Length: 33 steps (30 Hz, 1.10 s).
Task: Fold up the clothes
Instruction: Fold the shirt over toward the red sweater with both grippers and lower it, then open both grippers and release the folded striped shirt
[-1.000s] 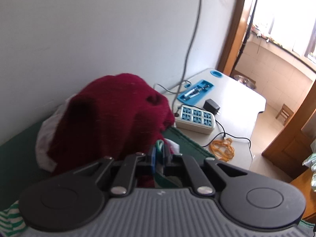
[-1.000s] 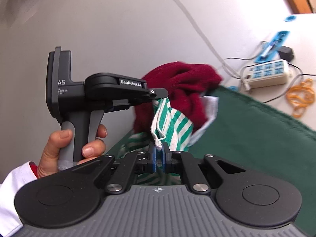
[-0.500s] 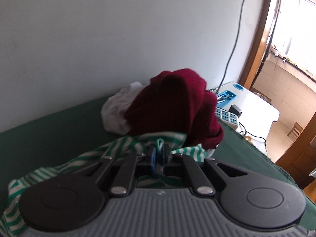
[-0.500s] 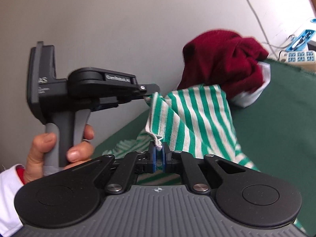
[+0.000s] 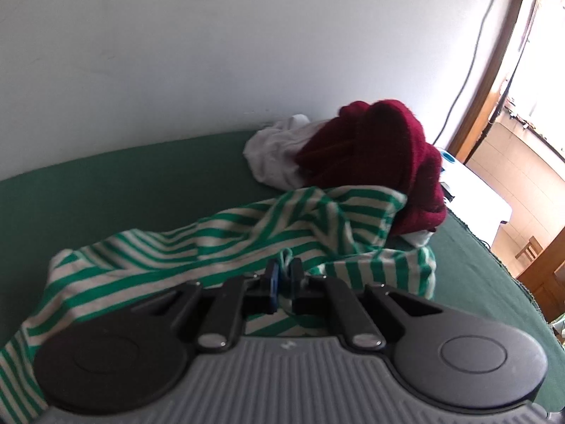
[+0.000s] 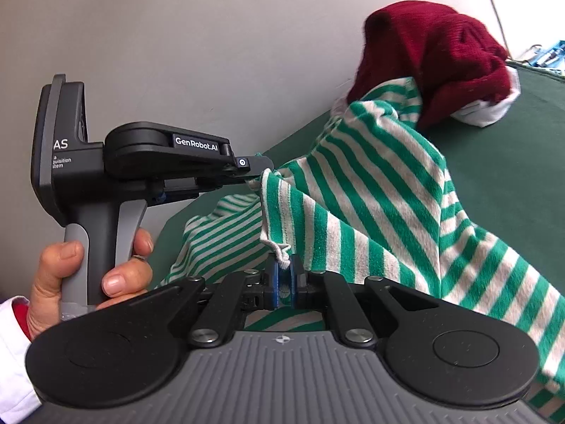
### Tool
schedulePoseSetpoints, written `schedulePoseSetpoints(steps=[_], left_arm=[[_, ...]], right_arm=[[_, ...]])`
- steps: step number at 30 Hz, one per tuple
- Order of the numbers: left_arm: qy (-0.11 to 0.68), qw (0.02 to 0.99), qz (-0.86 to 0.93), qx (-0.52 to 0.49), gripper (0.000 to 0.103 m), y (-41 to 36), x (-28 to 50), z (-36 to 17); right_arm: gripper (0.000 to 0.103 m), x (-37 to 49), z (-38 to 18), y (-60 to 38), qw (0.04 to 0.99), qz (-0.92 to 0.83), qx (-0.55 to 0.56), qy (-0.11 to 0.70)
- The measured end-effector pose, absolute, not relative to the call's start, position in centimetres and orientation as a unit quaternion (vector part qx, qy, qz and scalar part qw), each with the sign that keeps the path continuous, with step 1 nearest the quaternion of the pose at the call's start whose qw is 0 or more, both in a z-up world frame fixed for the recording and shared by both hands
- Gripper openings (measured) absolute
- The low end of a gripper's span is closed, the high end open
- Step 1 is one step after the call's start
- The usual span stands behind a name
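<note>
A green-and-white striped garment [image 5: 247, 233] [image 6: 370, 190] is stretched above the green cloth-covered table [image 5: 123, 183] [image 6: 512, 162]. My left gripper [image 5: 282, 270] is shut on one edge of it. In the right wrist view the same left gripper [image 6: 261, 171] appears from the side, held by a hand [image 6: 70, 268], with the hem pinched at its tip. My right gripper [image 6: 285, 268] is shut on a white-trimmed corner of the garment just below. The cloth's far end trails toward a dark red knit sweater [image 5: 381, 152] [image 6: 430, 56].
The red sweater lies heaped on a white garment [image 5: 275, 148] [image 6: 487, 109] against the wall. Beyond the green cloth stands a white desk [image 5: 473, 198] with a blue item [image 6: 543, 56]. A cable [image 5: 473, 56] runs up the wall; a doorway and wooden furniture [image 5: 543, 275] lie right.
Both grippers have pulled back from the heap with the striped garment, which now spreads out in a long span. The red sweater sits farther away in the left wrist view.
</note>
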<state>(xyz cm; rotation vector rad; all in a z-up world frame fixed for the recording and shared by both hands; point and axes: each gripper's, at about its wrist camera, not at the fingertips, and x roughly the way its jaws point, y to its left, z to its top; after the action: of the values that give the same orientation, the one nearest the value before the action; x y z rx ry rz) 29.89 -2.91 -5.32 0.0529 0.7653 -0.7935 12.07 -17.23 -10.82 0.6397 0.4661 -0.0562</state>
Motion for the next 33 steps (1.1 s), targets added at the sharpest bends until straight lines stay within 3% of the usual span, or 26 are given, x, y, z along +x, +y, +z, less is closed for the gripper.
schedulePoseSetpoints(steps=[16,18,20,21,22,24,27,33], left_arm=[[0.395,0.85,-0.347,-0.027,0.001,4.1,30.4,-8.1],[0.41,0.839,-0.357,-0.033,0.003,4.1,30.4,-8.6],[0.411,0.836,-0.361,-0.046,0.009,4.2,30.4,-8.9],[0.41,0.836,-0.362,-0.054,0.025,4.3,30.5,-8.9],[0.409,0.837,-0.358,-0.058,0.034,4.2,30.7,-9.0],[0.409,0.834,-0.362,-0.074,0.034,4.0,31.2,-9.2],[0.427,0.824,-0.365,-0.081,0.046,2.7,32.3,-9.9],[0.439,0.815,-0.365,-0.094,0.045,1.5,33.1,-10.9]], right_arm=[[0.006,14.3,-11.9,-12.7,0.922,0.011,0.294,0.253],[0.013,14.5,-12.1,-13.0,0.918,0.017,0.287,0.274],[0.029,14.2,-11.9,-13.8,0.908,0.034,0.296,0.293],[0.031,14.1,-11.8,-14.1,0.903,0.042,0.3,0.303],[0.032,13.9,-11.6,-14.6,0.899,0.051,0.305,0.312],[0.032,12.3,-9.4,-16.0,0.917,0.065,0.291,0.263],[0.037,11.7,-6.3,-18.2,0.946,0.038,0.249,0.204],[0.038,17.1,-7.0,-22.4,0.944,-0.048,0.2,0.259]])
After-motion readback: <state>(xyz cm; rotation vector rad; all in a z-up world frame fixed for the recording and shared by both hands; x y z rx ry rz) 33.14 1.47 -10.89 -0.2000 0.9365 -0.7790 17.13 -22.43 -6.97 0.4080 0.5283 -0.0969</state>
